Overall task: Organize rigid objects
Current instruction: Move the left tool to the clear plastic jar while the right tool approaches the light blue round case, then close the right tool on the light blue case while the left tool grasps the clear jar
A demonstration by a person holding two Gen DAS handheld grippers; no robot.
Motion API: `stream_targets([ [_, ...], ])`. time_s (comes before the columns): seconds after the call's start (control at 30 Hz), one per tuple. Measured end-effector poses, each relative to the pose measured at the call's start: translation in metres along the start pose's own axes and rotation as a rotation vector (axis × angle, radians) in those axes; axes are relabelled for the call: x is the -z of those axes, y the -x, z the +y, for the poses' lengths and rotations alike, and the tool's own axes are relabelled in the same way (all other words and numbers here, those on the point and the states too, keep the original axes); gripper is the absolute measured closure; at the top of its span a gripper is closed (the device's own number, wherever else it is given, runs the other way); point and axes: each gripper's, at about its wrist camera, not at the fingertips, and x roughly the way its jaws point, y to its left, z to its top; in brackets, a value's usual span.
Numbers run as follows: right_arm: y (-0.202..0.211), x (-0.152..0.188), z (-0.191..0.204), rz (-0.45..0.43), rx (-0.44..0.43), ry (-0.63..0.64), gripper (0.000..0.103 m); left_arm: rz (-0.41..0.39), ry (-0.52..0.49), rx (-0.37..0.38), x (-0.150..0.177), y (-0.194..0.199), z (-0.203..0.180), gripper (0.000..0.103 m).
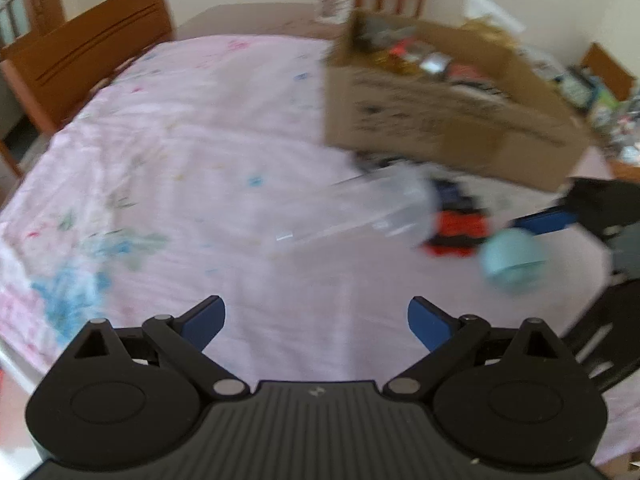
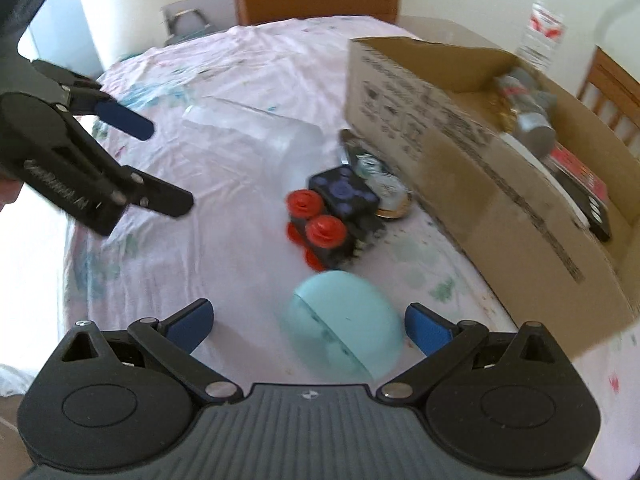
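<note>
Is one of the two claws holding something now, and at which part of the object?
Nothing is held. The right claw is open around the light blue egg-shaped object, not gripping it. The left claw is open over bare cloth.

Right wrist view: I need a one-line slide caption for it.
Open right gripper straddles a turquoise egg-shaped case on the pink cloth, beside a cardboard box.

Pale-blue egg [image 2: 344, 326]; black block [image 2: 344, 200] with red knobs; brown printed box [image 2: 480, 184]; pink floral tablecloth [image 2: 224, 240].
</note>
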Motion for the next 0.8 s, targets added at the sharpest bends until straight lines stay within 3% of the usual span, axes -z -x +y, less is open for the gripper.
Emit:
stream_targets([
  [0.27,0.013,0.012,0.02,0.027,-0.079,0.016,0.0,-0.039,0.001,-0.002,-0.016,-0.01,-0.025,0.005],
  [0.53,0.017,0.019,0.03,0.0,-0.058,-0.041,0.0,-0.082,0.084,-0.08,-0.027,-0.021,-0.025,0.002],
  [0.8,0.018,0.023,0.024,-0.005,-0.01,-0.072,0.0,-0.082,0.03,-0.191,-0.016,-0.013,-0.005,0.002],
])
